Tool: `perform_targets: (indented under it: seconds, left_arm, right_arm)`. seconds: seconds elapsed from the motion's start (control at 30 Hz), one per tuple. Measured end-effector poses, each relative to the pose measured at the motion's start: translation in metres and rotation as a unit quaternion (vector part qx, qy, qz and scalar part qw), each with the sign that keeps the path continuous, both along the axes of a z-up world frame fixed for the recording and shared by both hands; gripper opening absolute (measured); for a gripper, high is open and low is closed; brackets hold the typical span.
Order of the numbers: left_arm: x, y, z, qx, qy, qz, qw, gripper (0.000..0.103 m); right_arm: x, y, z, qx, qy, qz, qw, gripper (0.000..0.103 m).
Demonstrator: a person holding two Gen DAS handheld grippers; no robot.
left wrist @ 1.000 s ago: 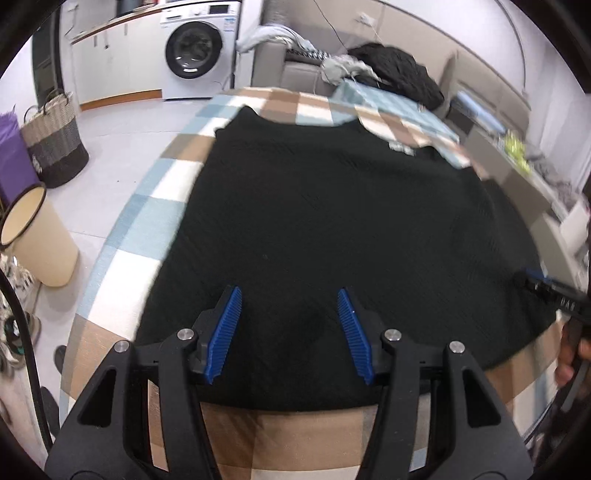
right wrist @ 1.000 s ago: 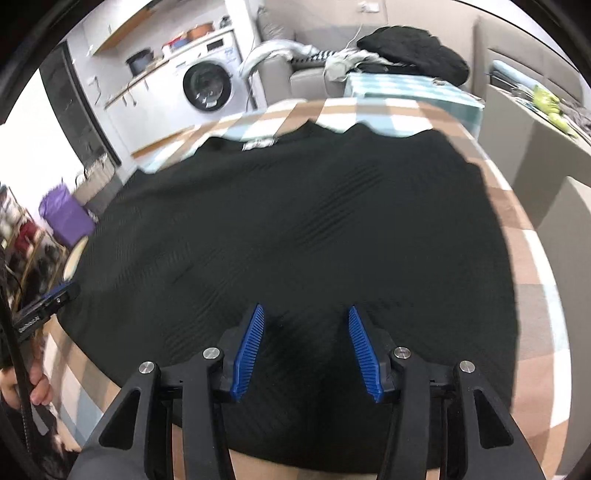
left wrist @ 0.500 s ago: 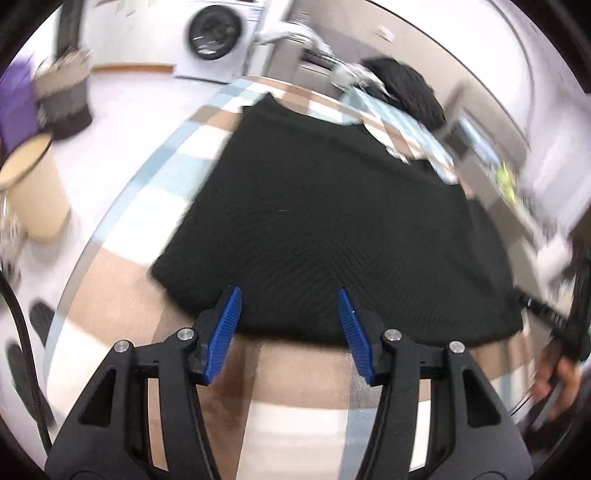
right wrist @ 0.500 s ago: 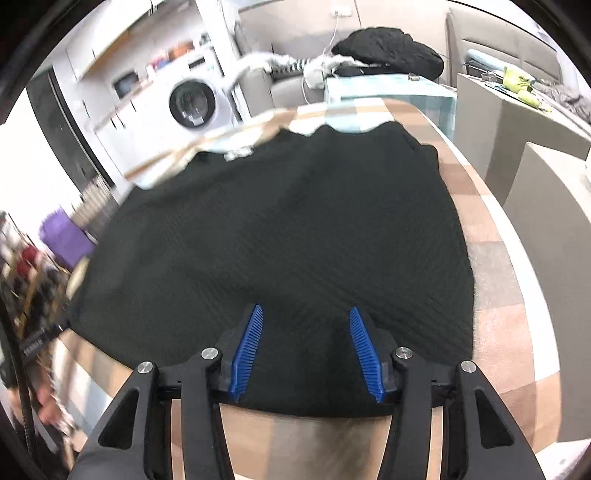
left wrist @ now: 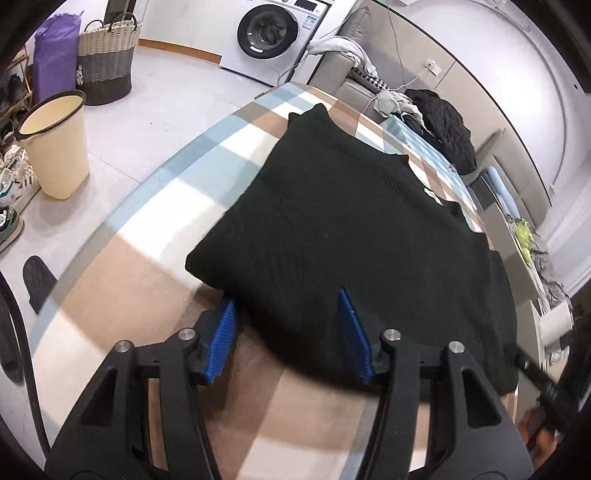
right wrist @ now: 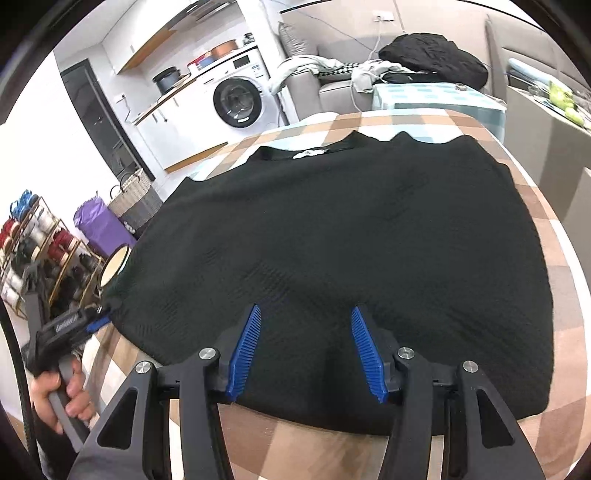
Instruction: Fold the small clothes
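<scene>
Since a second ago the left gripper [left wrist: 286, 330] has been drawn back to the near hem of the flat black knitted garment [left wrist: 354, 236], its jaws wide open and empty; the right gripper [right wrist: 308, 343] is likewise held open over the hem. The garment is spread on a brown, white and blue checked table [left wrist: 147, 258]. A white washing machine [left wrist: 275, 35] is seen at 12 o'clock, a cream bin [left wrist: 55, 144] at 9 o'clock.
</scene>
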State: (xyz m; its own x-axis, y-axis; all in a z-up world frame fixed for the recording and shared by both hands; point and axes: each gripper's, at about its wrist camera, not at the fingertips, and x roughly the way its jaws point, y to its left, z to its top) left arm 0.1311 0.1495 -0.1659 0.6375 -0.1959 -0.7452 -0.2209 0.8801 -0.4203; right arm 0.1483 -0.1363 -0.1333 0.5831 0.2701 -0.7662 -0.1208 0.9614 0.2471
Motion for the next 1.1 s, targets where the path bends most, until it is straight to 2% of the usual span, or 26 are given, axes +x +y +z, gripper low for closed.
perform_targets:
  seconds: [0.03, 0.13, 0.2, 0.3, 0.43, 0.57, 0.63, 0.67, 0.73, 0.77, 0.83, 0.87, 0.93, 1.1]
  left_arm:
    - [0.009, -0.004, -0.001, -0.006, 0.000, 0.003, 1.0000, 0.034]
    - [0.026, -0.010, -0.005, -0.013, 0.001, 0.014, 0.9998, 0.016]
    - [0.027, -0.011, -0.001, -0.021, -0.018, 0.022, 0.9994, 0.013]
    - [0.023, -0.014, 0.009, -0.001, -0.044, 0.017, 0.9989, 0.012]
    - [0.007, -0.007, 0.013, 0.000, -0.046, 0.016, 0.9988, 0.012]
    - [0.008, -0.002, 0.009, -0.005, -0.036, 0.023, 0.9991, 0.016]
    - [0.008, -0.005, 0.009, 0.003, -0.030, 0.022, 0.9993, 0.029]
    - [0.010, -0.006, 0.009, 0.006, -0.029, 0.025, 0.9993, 0.032]
    - [0.013, -0.004, 0.008, -0.007, -0.030, 0.028, 0.9991, 0.047]
    - [0.018, -0.004, 0.006, -0.017, -0.031, 0.032, 0.9989, 0.048]
    - [0.025, -0.006, 0.004, -0.010, -0.029, 0.043, 0.9986, 0.048]
    - [0.029, -0.009, 0.003, -0.007, -0.031, 0.042, 0.9986, 0.047]
    - [0.032, -0.012, 0.004, -0.004, -0.045, 0.036, 0.9983, 0.017]
    - [0.032, -0.021, 0.028, 0.038, -0.085, 0.032, 0.9951, 0.015]
  right_arm:
    - [0.001, 0.003, -0.001, -0.002, 0.000, 0.003, 1.000, 0.053]
    - [0.002, 0.005, -0.001, -0.006, 0.000, 0.004, 1.000, 0.053]
    - [0.003, 0.005, 0.001, -0.008, -0.002, 0.003, 1.000, 0.053]
    - [0.003, 0.003, 0.002, -0.012, -0.004, -0.001, 1.000, 0.053]
    - [0.006, -0.001, 0.000, -0.010, 0.002, -0.007, 1.000, 0.053]
    - [0.009, -0.003, -0.003, -0.003, 0.008, -0.007, 1.000, 0.053]
    - [0.009, -0.003, -0.003, -0.003, 0.009, -0.007, 1.000, 0.053]
    - [0.008, -0.003, -0.003, -0.004, 0.008, -0.006, 1.000, 0.053]
    - [0.007, -0.004, -0.001, -0.006, 0.006, -0.006, 1.000, 0.053]
    - [0.006, -0.004, -0.001, -0.007, 0.005, -0.007, 1.000, 0.053]
    - [0.006, -0.007, 0.000, -0.007, 0.006, -0.011, 1.000, 0.053]
    - [0.006, -0.008, 0.000, -0.006, 0.006, -0.014, 1.000, 0.053]
    - [0.005, -0.010, 0.000, -0.006, 0.007, -0.019, 1.000, 0.053]
    - [0.001, -0.013, 0.002, -0.006, 0.004, -0.025, 1.000, 0.053]
